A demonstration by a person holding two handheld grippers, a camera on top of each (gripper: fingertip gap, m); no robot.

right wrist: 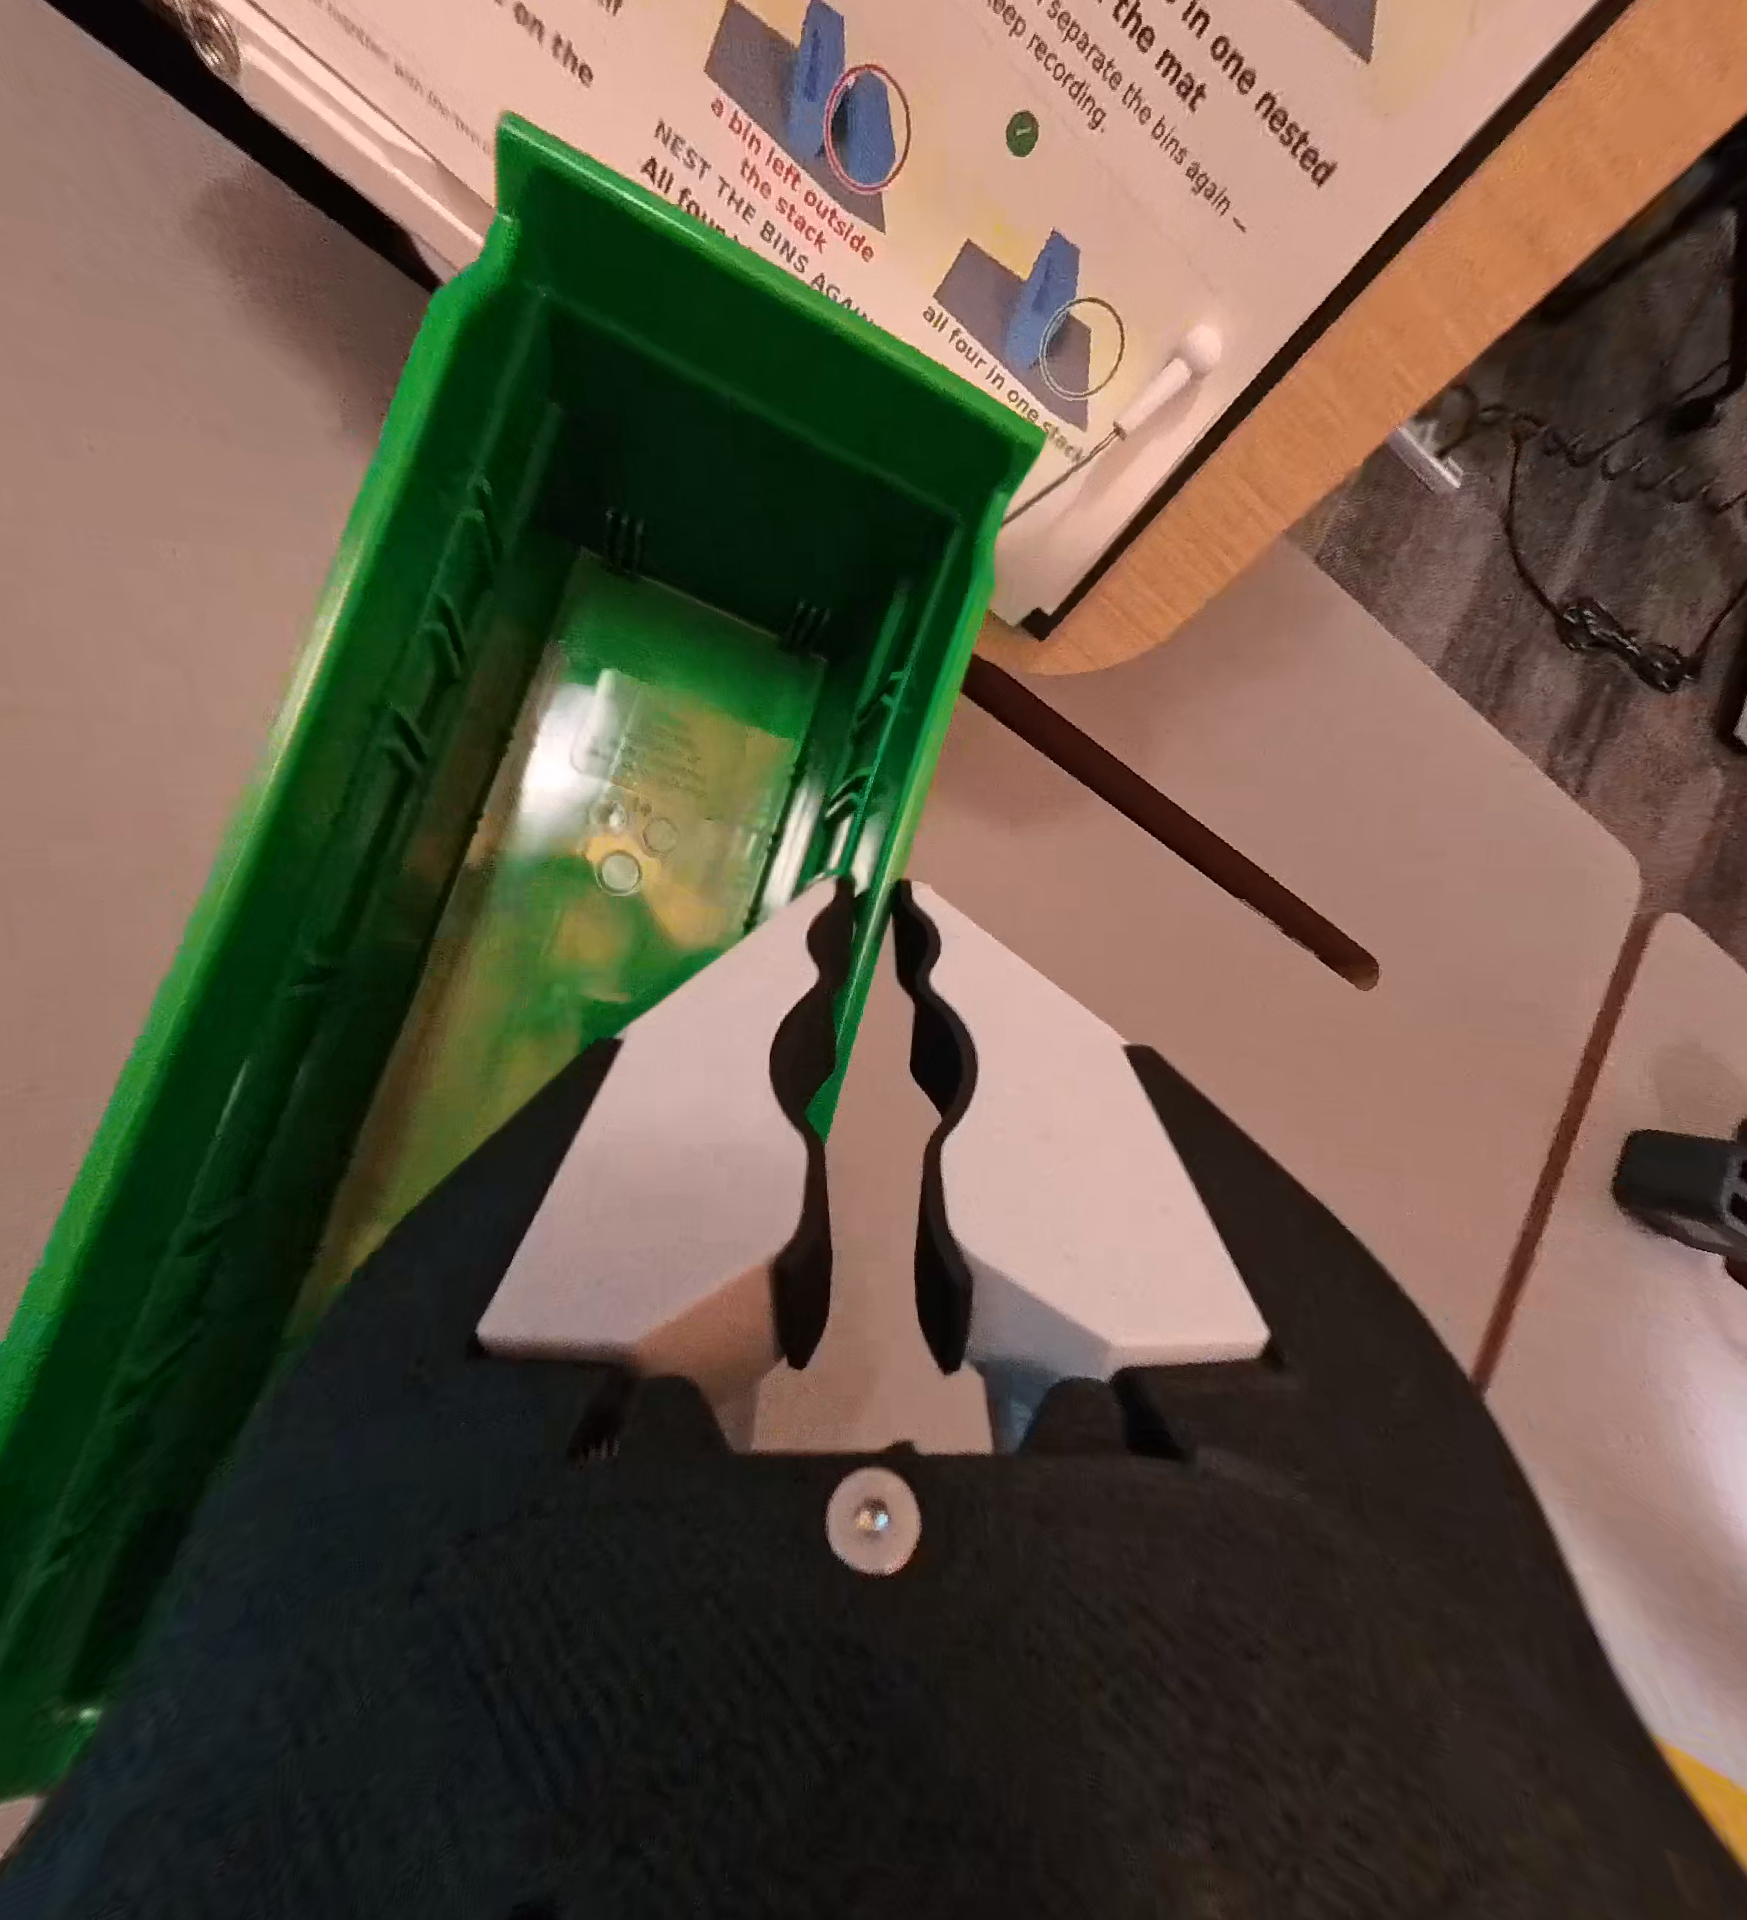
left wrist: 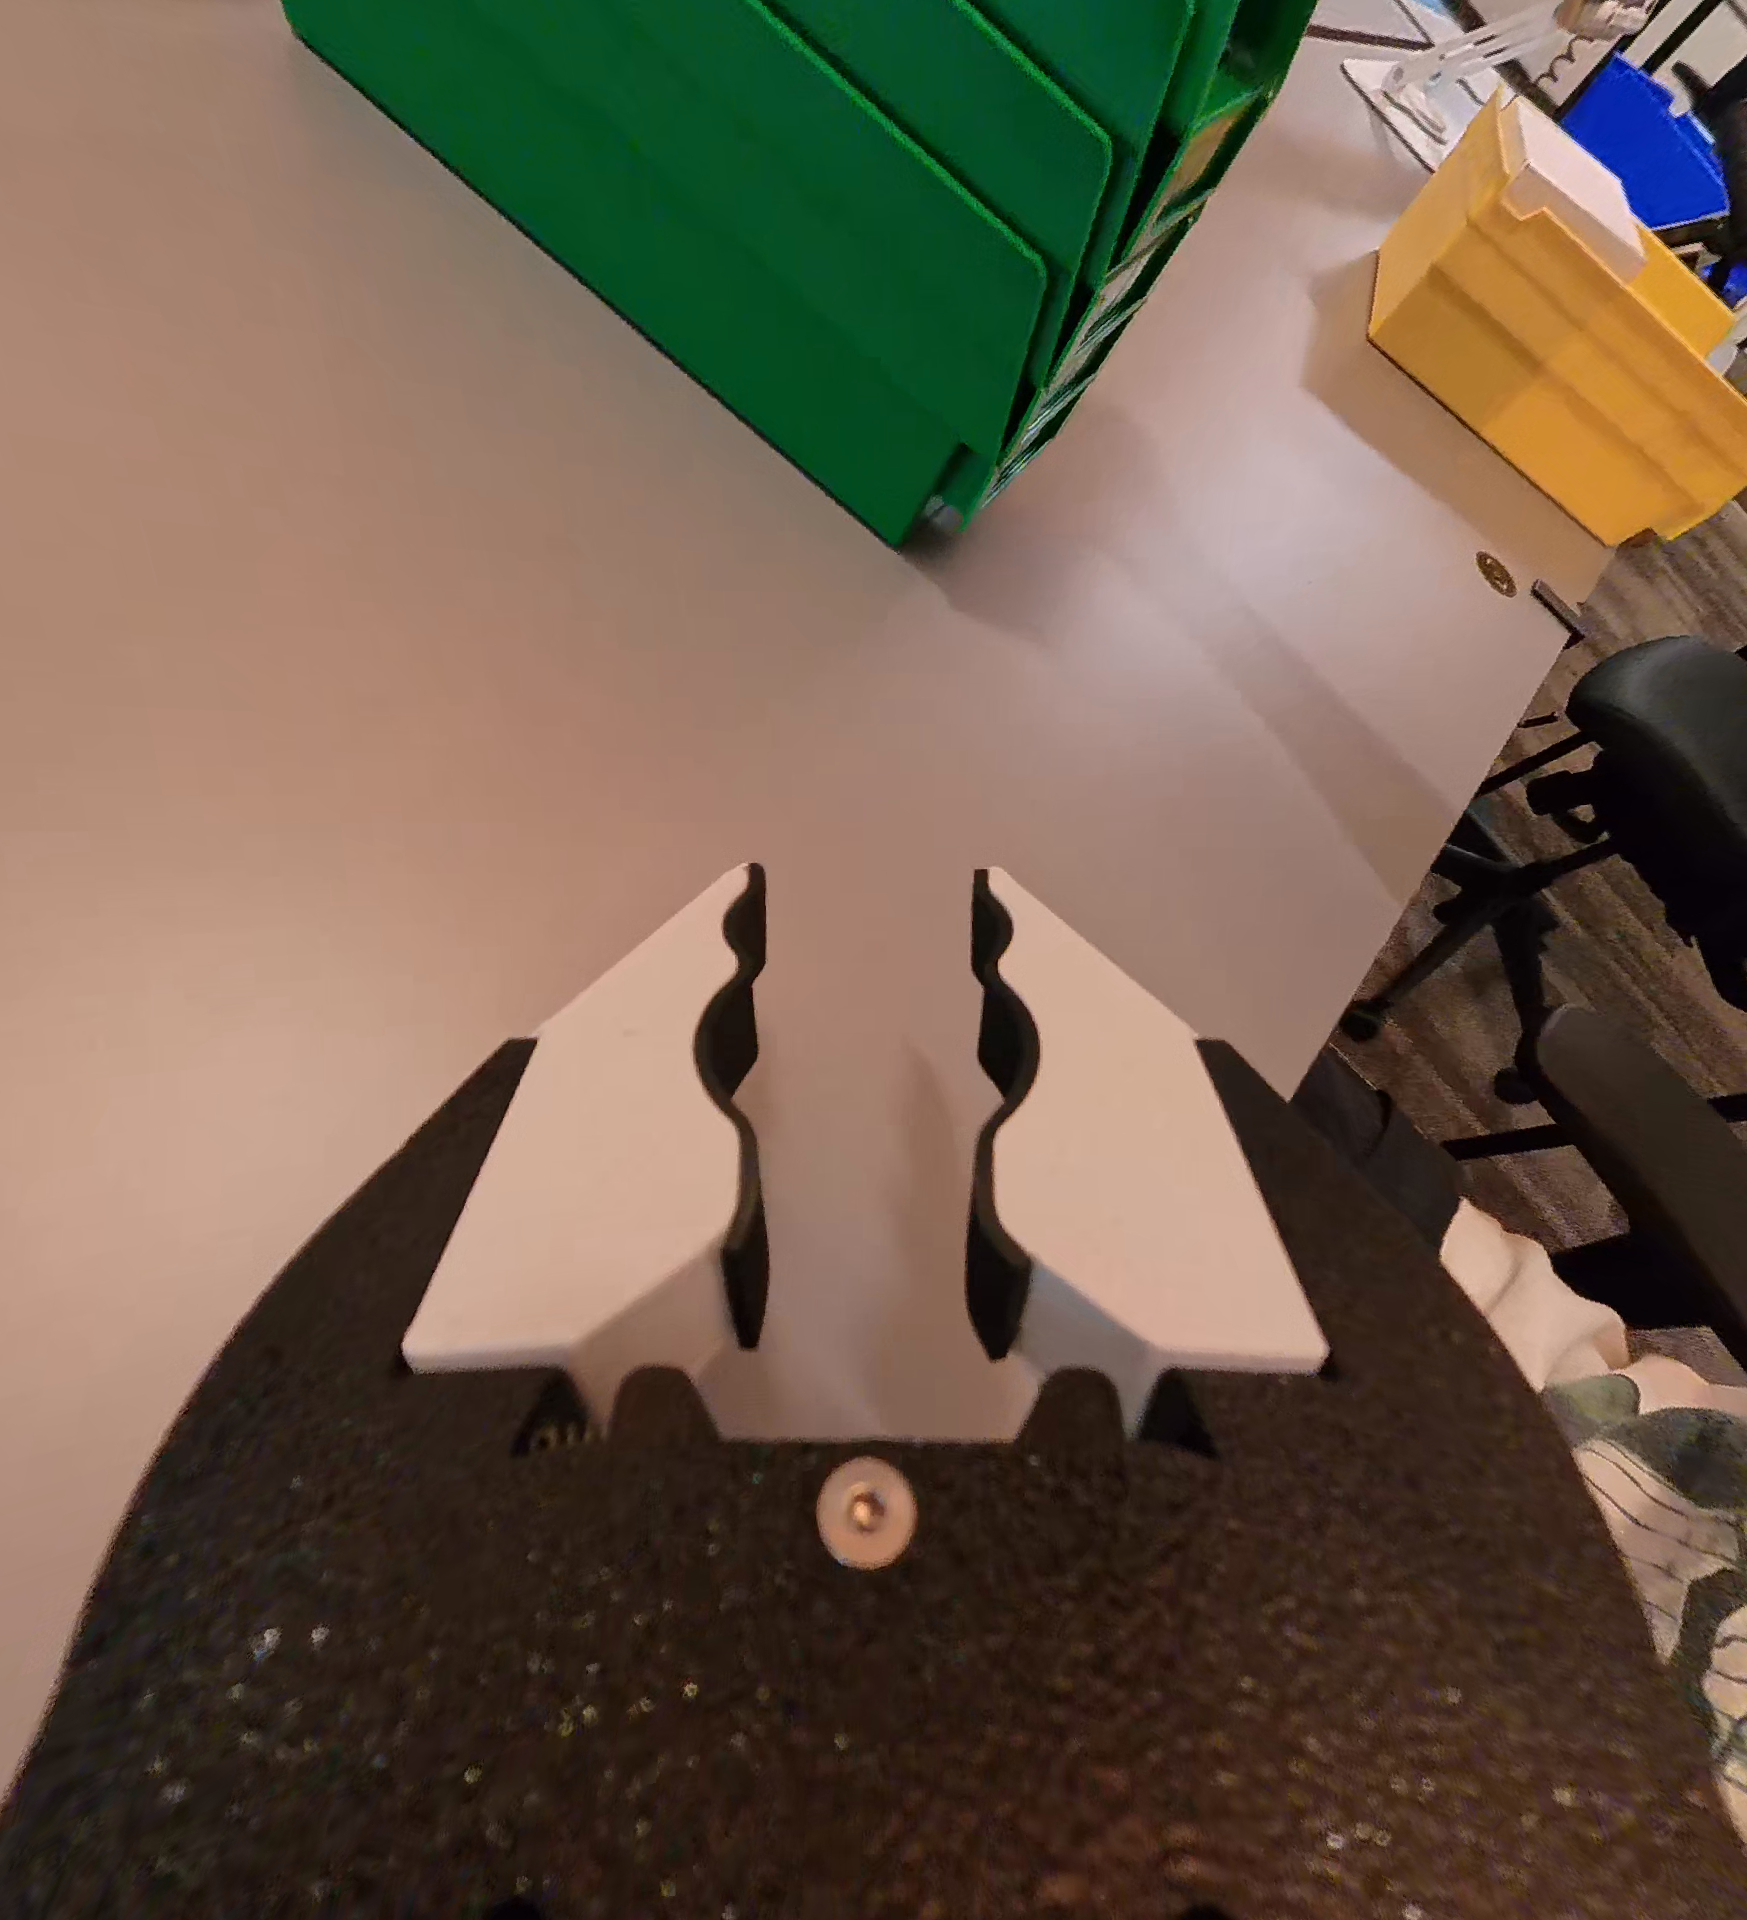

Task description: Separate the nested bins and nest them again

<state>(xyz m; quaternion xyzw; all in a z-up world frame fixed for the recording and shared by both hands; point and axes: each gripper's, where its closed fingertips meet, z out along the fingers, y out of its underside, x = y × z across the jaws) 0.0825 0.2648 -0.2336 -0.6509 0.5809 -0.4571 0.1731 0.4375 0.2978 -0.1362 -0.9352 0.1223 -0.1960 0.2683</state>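
Right wrist view: green bin (right wrist: 495, 831) side wall pinched between jaws

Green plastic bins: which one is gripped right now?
The single green plastic bin in the right wrist view; the right gripper pinches its side wall. The nested green stack stands untouched, the left gripper open.

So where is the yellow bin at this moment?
In the left wrist view, the yellow bin sits upper right, at the table edge, right of the green bins.
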